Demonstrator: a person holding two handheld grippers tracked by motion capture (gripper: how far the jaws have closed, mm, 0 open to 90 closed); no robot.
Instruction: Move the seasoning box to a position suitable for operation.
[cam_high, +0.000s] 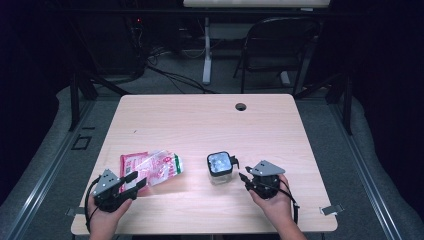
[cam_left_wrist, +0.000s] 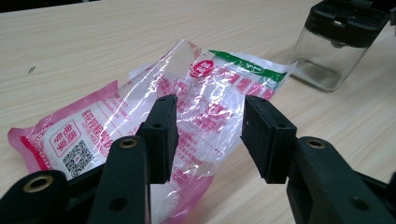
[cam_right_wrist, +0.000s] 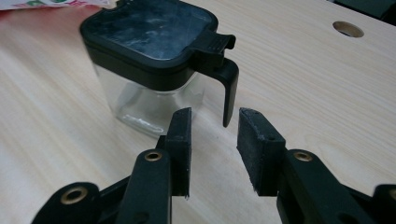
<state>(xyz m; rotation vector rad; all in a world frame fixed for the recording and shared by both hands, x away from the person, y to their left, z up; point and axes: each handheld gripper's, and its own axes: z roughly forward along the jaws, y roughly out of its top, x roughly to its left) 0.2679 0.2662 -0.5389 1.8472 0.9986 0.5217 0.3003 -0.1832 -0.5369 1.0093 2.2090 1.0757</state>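
A crinkled pink and clear plastic packet (cam_high: 150, 167) with a green end lies flat on the wooden table (cam_high: 200, 120), left of centre. My left gripper (cam_high: 136, 180) is open just over its near edge; in the left gripper view the packet (cam_left_wrist: 196, 88) shows between and beyond the jaws (cam_left_wrist: 210, 135). A clear square jar (cam_high: 220, 168) with a black lid and a side latch stands upright near the middle. My right gripper (cam_high: 244, 180) is open just right of it. In the right gripper view the jar's (cam_right_wrist: 149, 60) latch (cam_right_wrist: 228, 88) hangs just ahead of the gripper (cam_right_wrist: 215, 140).
A round cable hole (cam_high: 241, 106) sits near the table's far edge. Beyond the table stand a dark folding chair (cam_high: 277, 45) and a white desk leg (cam_high: 207, 50), with cables on the floor. Bare wood spreads across the far half of the table.
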